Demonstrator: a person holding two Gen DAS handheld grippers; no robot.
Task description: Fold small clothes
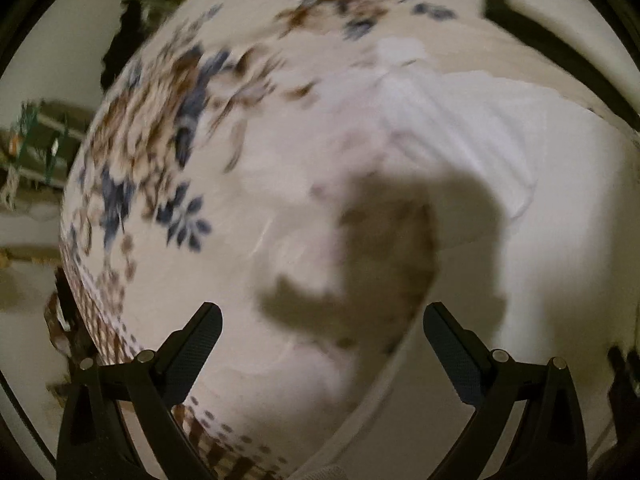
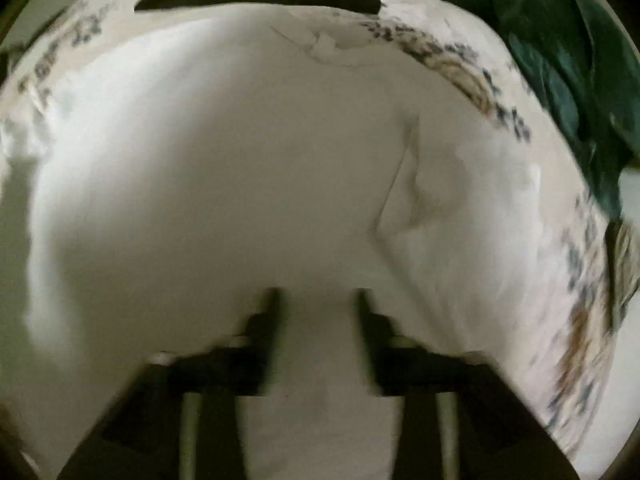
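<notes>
A white garment (image 1: 460, 128) lies spread on a cream bed sheet with a blue and brown flower print (image 1: 160, 152). In the left wrist view my left gripper (image 1: 322, 320) hangs above the sheet, jaws wide apart and empty, with its shadow on the cloth below. In the right wrist view the white garment (image 2: 220, 168) fills most of the frame, with a crease (image 2: 396, 184) to the right. My right gripper (image 2: 316, 300) is low over it, fingers partly apart with nothing between them. Both views are blurred.
A dark green cloth (image 2: 560, 52) lies at the far right of the bed. A dark strap (image 1: 520, 28) crosses the sheet at the upper right. The bed's left edge (image 1: 72, 264) drops to a pale floor with clutter.
</notes>
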